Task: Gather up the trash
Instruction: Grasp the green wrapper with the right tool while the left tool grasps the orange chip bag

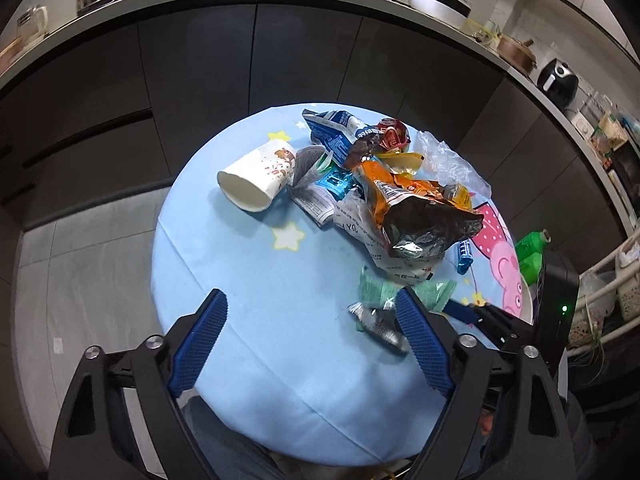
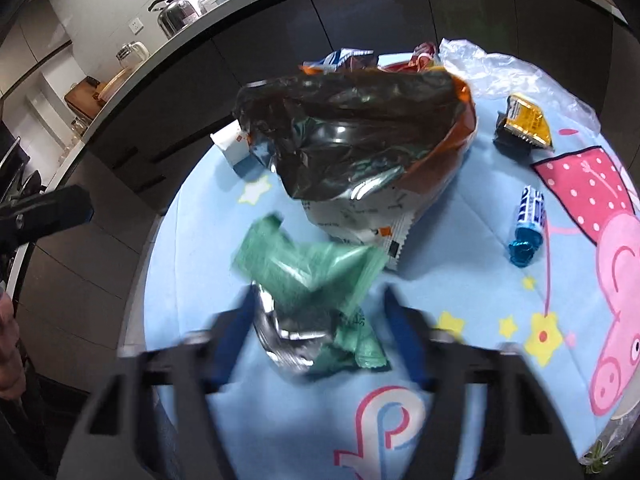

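1. Left wrist view: left gripper has its jaws wide apart with nothing between the pads, only bare blue tablecloth. The green wrapper, with a crumpled silver foil end, lies against the outer face of this gripper's right-hand finger, so outside the gap. The paper cup sits on its side well ahead and to the left of the jaws. The main pile, with the orange chip bag, lies ahead and to the right.

2. Right wrist view: right gripper straddles the green wrapper and foil end. The jaws are partly closed and the frame is blurred, so I can't tell whether the pads press on it yet. The wrapper's long axis runs roughly along the fingers, foil end nearest the camera. The chip bag sits just beyond the fingertips.

3. Judgement: the right hand is the nearer one and the wrapper is centred in its gap, so it should squeeze and lift. The left would have to shift right.
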Demonstrator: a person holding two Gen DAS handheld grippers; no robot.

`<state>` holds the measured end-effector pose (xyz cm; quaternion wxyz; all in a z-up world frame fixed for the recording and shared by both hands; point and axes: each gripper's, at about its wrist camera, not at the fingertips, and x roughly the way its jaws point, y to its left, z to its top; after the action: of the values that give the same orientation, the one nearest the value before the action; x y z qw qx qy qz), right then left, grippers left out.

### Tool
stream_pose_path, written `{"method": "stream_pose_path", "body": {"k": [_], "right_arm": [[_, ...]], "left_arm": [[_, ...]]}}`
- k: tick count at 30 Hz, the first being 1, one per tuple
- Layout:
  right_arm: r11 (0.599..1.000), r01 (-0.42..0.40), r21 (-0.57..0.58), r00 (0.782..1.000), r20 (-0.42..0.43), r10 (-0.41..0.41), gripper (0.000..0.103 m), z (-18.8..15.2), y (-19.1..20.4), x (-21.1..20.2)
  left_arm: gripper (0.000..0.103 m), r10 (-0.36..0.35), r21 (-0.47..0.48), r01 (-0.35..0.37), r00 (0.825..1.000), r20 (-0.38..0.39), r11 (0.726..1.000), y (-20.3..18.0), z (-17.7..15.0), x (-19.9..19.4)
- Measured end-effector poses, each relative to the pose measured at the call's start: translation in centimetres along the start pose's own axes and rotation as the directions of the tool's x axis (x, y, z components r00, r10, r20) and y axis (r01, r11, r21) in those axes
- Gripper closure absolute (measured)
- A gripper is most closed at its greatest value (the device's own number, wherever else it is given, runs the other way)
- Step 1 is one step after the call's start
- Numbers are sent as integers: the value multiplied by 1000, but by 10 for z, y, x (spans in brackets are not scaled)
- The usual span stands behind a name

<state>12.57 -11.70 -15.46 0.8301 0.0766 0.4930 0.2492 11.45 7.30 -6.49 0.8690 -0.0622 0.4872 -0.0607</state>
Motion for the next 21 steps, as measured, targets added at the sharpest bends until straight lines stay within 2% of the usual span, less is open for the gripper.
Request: {"method": "stream_pose_path", "body": {"k": [2,3,5,11,15,18,21], "right_arm": [[1000,-17,11,1000,-16,18,96,-3,-3,2],[1000,-23,16,1000,-11,23,98,-5,-4,-1],[1000,-5,5,1000,1,5,98,-8,-5,-7],[1000,9,13,1000,17,-9,99,-19,-9,-29],[999,21,35,999,40,-22,99,-21,-14,-40],[998,36,47,998,48,-38,99,-25,-20,-49],[997,46,61,997,63,-50,99,-28,-27,-58]], "left_arm": [[30,-10,35,11,1000,-11,999,-8,6,9],[32,-14,48,15,1000,-15,999,-12,8,13],[33,-35,70,37,999,-26,997,-21,15,24],[33,-27,113,34,998,-62,993,-41,35,58],[34,-19,110,27,997,-73,994,-48,51,82],[47,-7,110,18,995,-100,994,-51,59,102],[75,-13,95,28,987,-159,995,-51,63,120]]}}
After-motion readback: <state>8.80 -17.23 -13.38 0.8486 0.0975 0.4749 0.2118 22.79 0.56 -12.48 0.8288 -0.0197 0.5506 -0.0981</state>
